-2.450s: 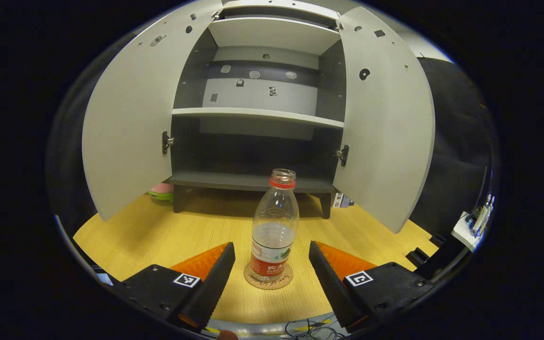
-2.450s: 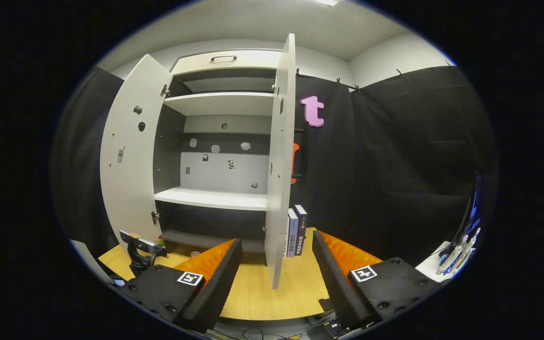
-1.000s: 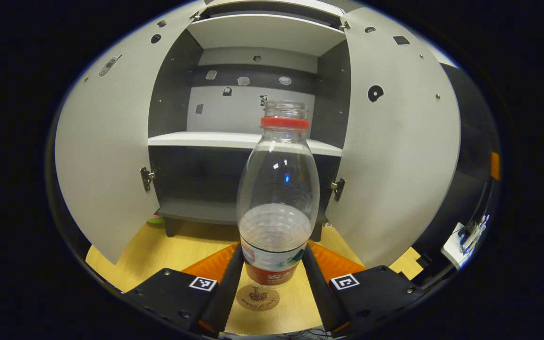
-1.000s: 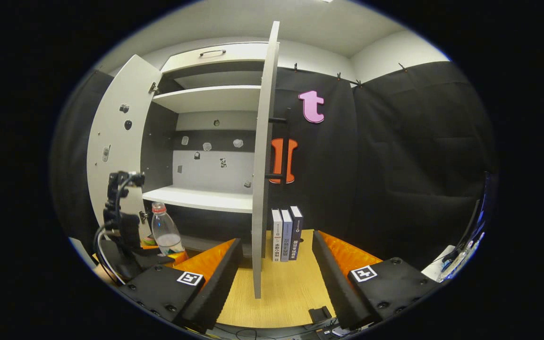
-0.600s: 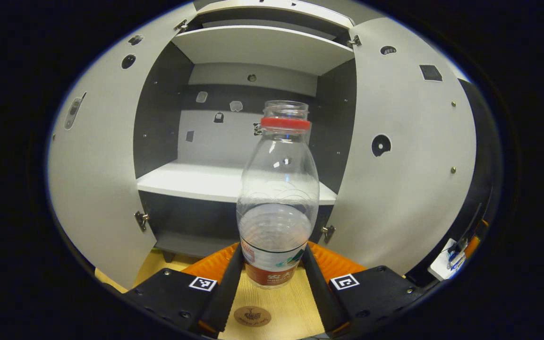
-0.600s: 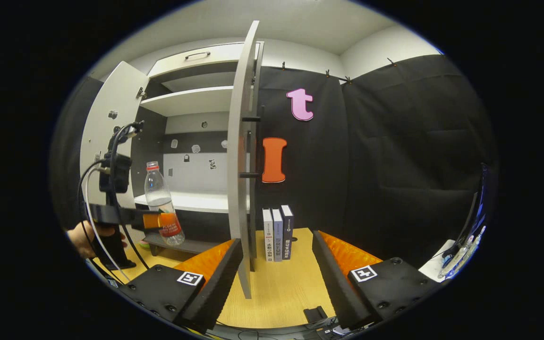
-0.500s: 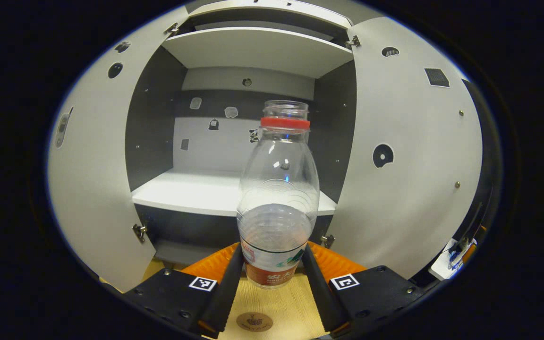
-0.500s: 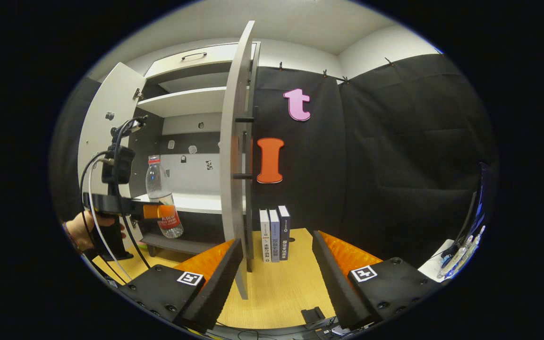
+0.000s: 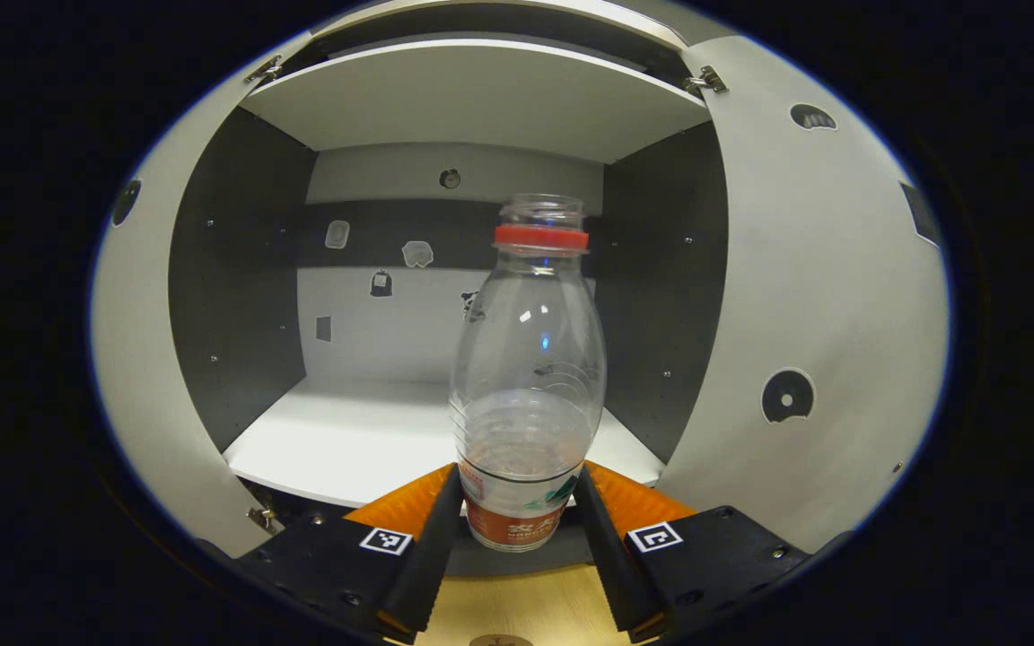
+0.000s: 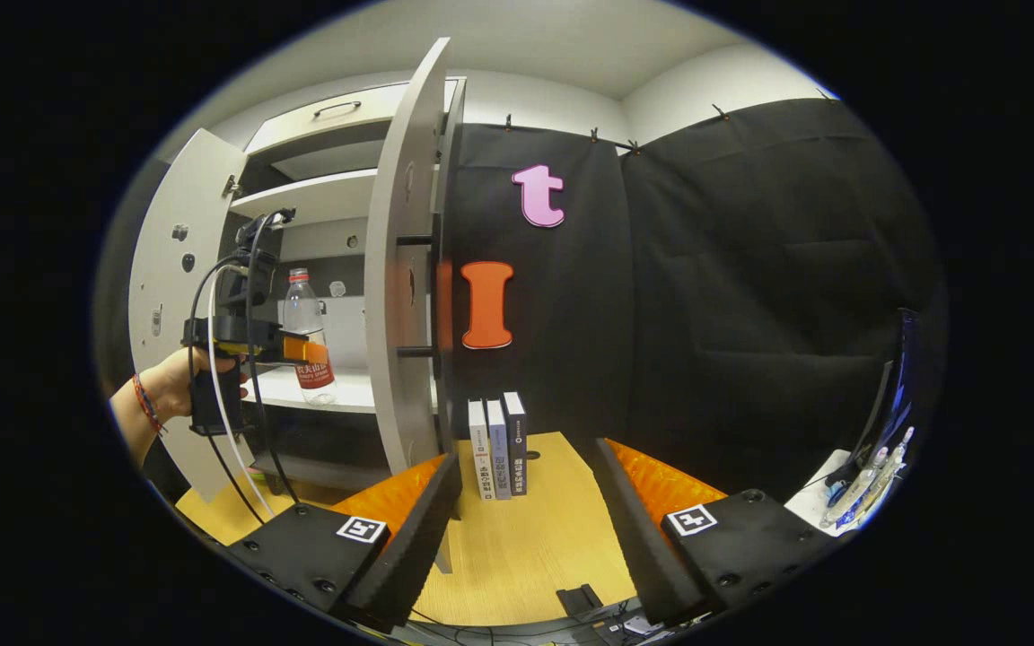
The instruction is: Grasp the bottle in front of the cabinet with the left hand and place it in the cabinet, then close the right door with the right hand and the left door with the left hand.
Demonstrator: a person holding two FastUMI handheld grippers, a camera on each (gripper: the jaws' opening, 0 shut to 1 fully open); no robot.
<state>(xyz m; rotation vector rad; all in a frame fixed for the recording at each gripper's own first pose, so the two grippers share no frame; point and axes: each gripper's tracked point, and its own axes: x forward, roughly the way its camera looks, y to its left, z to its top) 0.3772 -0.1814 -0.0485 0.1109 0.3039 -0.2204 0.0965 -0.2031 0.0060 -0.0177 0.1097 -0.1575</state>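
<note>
Before the open cabinet (image 9: pixel 212 269), over the front edge of its white shelf (image 9: pixel 346 440), we see the bottle (image 9: pixel 528 377): clear plastic, uncapped, with a red neck ring, a red label and some water at the bottom. It stands upright, mouth up. The left gripper (image 9: pixel 517 547) clamps its label from both sides. The right gripper (image 10: pixel 526 529) gapes wide, holding nothing, with the right door (image 10: pixel 396 305) edge-on ahead.

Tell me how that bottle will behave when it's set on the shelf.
The bottle is clear thin plastic, under half full, so probably light and squeezable. Tall and narrow, it may tip if released unevenly by the left gripper. It has no cap, so tipping could spill.
</note>
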